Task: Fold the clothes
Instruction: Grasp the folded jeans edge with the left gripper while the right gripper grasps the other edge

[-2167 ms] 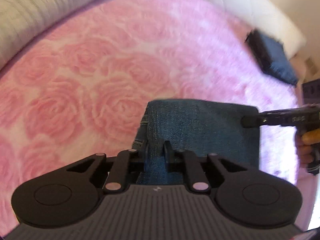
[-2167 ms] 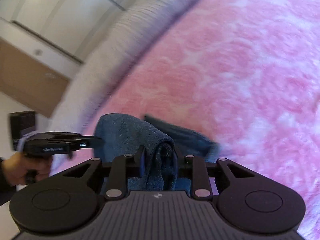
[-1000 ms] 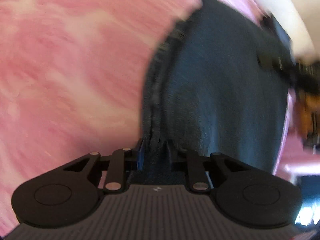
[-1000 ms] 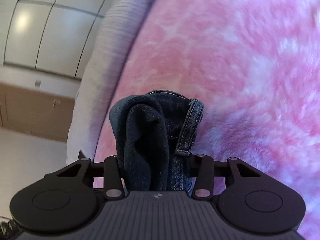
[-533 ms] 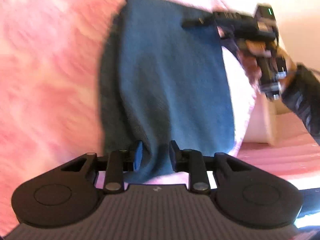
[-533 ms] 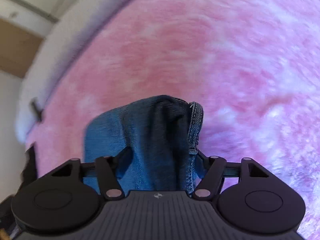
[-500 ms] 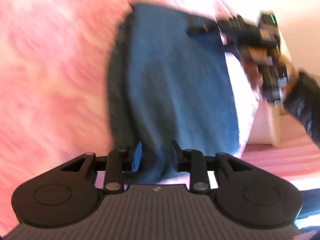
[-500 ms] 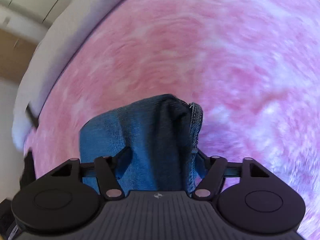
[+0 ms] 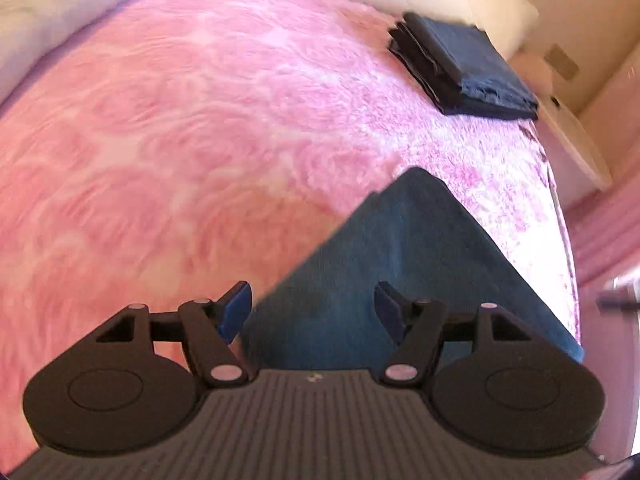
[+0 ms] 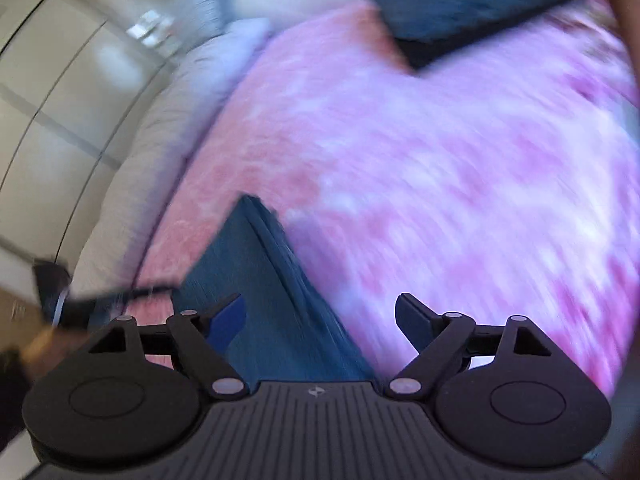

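Folded jeans (image 9: 400,280) flat on pink blanket (image 9: 180,140); left gripper (image 9: 314,308) and right gripper (image 10: 320,316) just opening, wide, nothing clamped.

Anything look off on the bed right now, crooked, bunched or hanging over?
Nothing stands out. The folded jeans lie flat on the pink blanket, released by the open left gripper and right gripper. The dark folded stack sits tidy near the far edge.

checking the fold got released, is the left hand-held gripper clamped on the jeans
No, the left hand-held gripper stands open, its fingers clear of the folded jeans lying on the pink blanket.
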`<state>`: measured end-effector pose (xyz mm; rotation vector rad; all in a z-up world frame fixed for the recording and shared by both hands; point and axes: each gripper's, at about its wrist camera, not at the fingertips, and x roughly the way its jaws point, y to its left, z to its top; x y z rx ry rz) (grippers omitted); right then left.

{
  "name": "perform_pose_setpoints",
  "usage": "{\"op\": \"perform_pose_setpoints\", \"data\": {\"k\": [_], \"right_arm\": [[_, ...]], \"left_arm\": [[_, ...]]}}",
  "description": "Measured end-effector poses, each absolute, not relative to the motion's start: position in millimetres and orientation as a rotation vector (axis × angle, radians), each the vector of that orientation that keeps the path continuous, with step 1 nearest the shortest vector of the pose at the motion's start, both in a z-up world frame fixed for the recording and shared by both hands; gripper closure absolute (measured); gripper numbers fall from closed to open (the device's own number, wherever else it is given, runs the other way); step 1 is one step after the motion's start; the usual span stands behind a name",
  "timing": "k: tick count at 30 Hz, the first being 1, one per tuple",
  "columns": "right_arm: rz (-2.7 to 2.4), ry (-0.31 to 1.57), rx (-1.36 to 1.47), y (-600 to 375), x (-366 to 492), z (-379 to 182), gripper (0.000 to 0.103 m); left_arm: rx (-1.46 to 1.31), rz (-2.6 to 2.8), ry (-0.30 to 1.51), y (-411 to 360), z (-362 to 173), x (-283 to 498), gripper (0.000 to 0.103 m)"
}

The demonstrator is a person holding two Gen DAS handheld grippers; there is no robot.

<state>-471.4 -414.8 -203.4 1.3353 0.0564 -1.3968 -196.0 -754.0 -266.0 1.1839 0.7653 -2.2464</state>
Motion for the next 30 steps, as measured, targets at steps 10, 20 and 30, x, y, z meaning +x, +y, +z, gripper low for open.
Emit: {"op": "perform_pose_setpoints", "data": {"k": [10, 20, 30], "right_arm": [[-1.298, -0.196, 1.678, -366.9, -433.5, -295.3, 0.020], [-1.299, -0.001, 1.570, -451.0, -518.8, -248.9, 0.080], [-1.374, 0.344, 1.279, -557.6, -602.4, -244.5, 0.054]], "left_arm": [[1.484, -2.095, 0.990, -798.4, -339.0, -215.8, 0.031], [1.350, -2.001, 1.192, -729.9, -310.2, -190.0, 0.067], [1.071, -1.885, 1.317, -666.9, -313.8, -186.9, 0.043]]}}
